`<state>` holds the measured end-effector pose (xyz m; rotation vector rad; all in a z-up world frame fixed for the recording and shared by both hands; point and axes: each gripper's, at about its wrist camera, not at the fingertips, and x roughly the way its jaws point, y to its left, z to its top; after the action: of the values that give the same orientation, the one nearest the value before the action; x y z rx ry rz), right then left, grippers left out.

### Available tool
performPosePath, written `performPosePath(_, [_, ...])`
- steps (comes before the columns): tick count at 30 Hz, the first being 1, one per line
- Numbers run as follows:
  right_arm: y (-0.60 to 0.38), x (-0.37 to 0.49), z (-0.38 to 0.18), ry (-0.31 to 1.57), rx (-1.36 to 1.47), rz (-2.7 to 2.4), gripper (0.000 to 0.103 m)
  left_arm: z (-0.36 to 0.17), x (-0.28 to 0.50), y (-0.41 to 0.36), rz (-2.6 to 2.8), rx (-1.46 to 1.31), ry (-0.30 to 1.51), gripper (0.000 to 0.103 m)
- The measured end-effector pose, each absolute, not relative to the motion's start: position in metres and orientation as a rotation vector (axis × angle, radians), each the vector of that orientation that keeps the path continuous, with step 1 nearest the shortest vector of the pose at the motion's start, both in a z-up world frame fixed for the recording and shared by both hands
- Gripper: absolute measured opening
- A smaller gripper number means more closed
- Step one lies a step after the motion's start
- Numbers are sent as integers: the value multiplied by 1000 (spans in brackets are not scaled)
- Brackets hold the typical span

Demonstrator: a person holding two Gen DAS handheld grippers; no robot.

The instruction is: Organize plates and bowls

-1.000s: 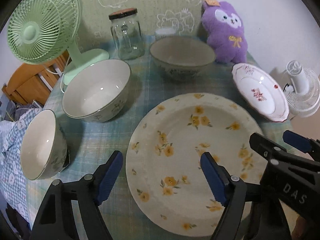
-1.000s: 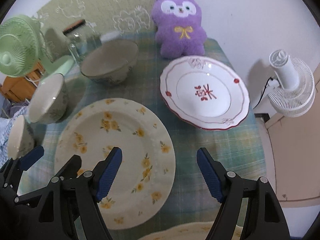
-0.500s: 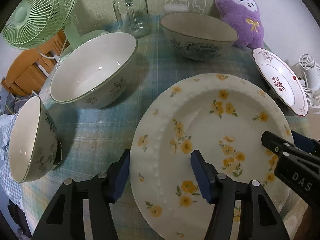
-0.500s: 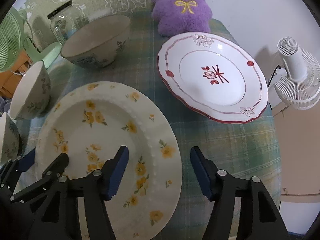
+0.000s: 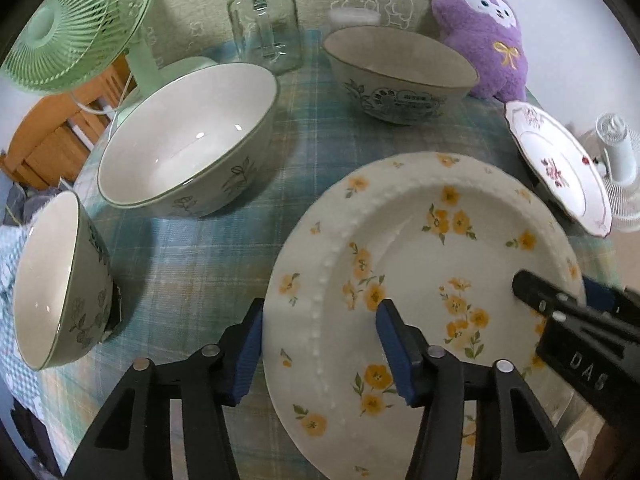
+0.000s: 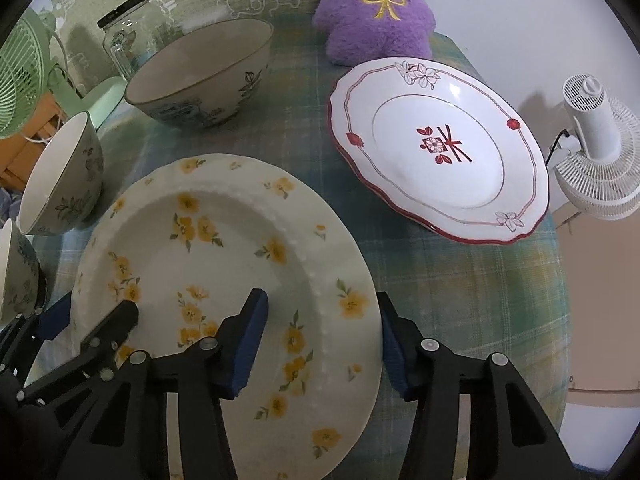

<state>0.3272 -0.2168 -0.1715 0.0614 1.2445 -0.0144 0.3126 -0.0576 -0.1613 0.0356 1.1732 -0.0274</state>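
Left gripper (image 5: pixel 320 344): fingers about half open and just been closing; the left rim of the cream plate with yellow flowers (image 5: pixel 420 280) sits between them, one blue pad outside the edge, the other over the well. No firm pinch is visible yet.

Right gripper (image 6: pixel 320 336): same posture on the plate's right rim, fingers half open and just been closing, one pad inside the well and one outside the edge; contact cannot be confirmed.

Flowered plate: flat on the plaid-clothed counter (image 5: pixel 224 240), filling the 6 o'clock half of both views.

Left neighbours: small white bowl with a leaf print (image 5: pixel 56 280) at 9 o'clock in the left view, large white bowl with a green rim (image 5: pixel 188 136) at 10 o'clock.

Far neighbours: grey-lined bowl with a dark floral print (image 5: pixel 400 76) at 12 o'clock.

Right neighbour: white scalloped plate with a red rim (image 6: pixel 440 148) at 1 o'clock in the right view, near the flowered plate but apart.

Risk, grip: glazed rim is slick and sloped; pads closing unevenly could let one side slip, tipping the plate on lifting.

Risk, collision: an uneven lift could swing the plate into the red-rimmed plate or a bowl.
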Motion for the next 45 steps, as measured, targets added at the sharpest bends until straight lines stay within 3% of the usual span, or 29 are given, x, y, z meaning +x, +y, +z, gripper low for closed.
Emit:
performPosePath(24, [-218, 279, -132, 1227, 56, -80, 56, -124, 265, -57, -95, 59, 1143, 55])
performPosePath(35, [-231, 221, -107, 1191, 92, -167, 56, -110, 222, -67, -177, 68, 1119, 54])
performPosePath(45, [-254, 155, -116, 1216, 141, -239, 56, -119, 172, -92, -237, 124, 1142, 54])
